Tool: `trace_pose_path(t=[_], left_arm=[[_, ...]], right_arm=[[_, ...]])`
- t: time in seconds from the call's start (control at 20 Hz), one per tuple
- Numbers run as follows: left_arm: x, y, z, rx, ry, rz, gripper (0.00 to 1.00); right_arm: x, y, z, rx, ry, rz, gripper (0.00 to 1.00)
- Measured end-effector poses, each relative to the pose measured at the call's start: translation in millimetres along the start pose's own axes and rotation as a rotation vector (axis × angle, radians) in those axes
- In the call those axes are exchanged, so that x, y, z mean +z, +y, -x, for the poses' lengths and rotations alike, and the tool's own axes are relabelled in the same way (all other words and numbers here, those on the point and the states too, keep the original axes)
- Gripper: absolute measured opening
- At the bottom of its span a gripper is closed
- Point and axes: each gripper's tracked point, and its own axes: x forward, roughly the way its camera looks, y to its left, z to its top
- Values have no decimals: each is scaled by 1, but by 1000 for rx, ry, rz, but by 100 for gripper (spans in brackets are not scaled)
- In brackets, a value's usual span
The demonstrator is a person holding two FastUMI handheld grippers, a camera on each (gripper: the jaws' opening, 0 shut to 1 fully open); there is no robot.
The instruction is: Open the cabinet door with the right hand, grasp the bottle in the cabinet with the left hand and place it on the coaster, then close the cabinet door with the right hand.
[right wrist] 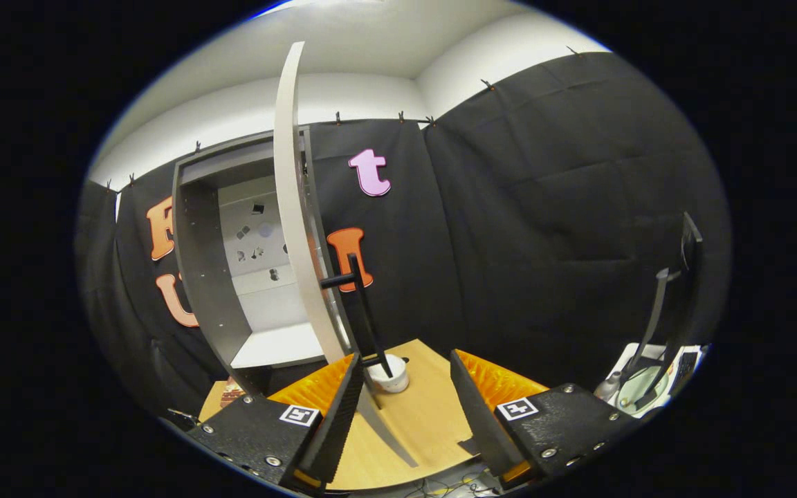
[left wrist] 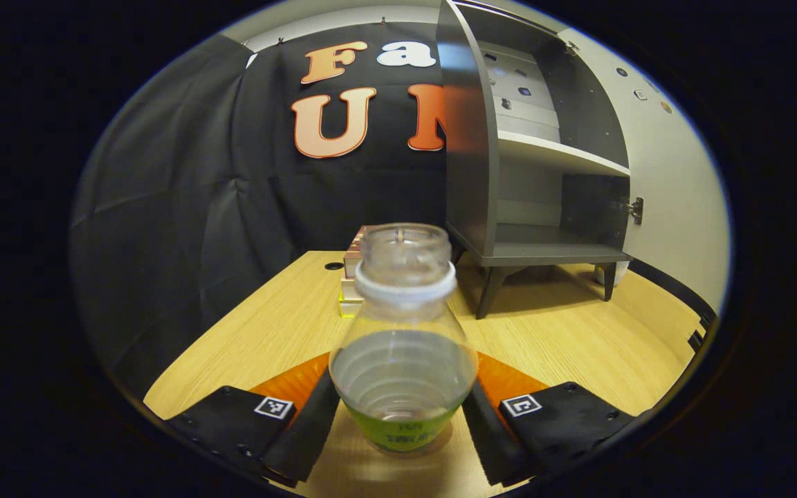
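A clear bottle (left wrist: 404, 366) with a white neck ring and a green label stands upright between the fingers of my left gripper (left wrist: 402, 422), which is shut on its lower body just over the wooden table (left wrist: 564, 346). Whether its base rests on the wood I cannot tell. Behind it is a small stacked coaster block (left wrist: 351, 280). The grey cabinet (left wrist: 509, 173) is at the back right with its shelves bare and its white door (left wrist: 668, 180) swung open. My right gripper (right wrist: 405, 415) is open close to that door (right wrist: 295, 242), seen edge-on, just short of the black handle (right wrist: 364, 311).
A small white cup-like object (right wrist: 390, 379) sits on the table past the door's lower edge. A black stand (right wrist: 661, 304) with some gear at its foot is at the far right. Black cloth walls the back. The cabinet rests on slanted legs (left wrist: 492, 290).
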Motion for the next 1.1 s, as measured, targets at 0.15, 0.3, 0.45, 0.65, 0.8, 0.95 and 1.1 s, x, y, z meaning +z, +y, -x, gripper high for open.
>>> trace_pose_path(t=[0.15,0.3,0.45,0.65,0.8,0.95,1.1], left_arm=[[8,7,12,23,10,5,96],[30,10,28,53,1,0,96],[57,4,37,75,-28,-32,96],[95,-19,53,76,-58,-44,96],[131,-39,66,70,-111,-69,96],[165,-60,75,60,-165,-111,95],[190,-72,82,64,-201,-135,95]], right_arm=[[22,-2,-12,18,-46,59,78],[28,-4,-19,50,-76,109,78],[19,-10,-28,89,-73,100,78],[11,-6,-33,184,-71,48,78],[8,-7,-39,246,-83,40,78],[7,-12,-47,303,-104,2,78],[1,-12,-51,384,-107,-31,78]])
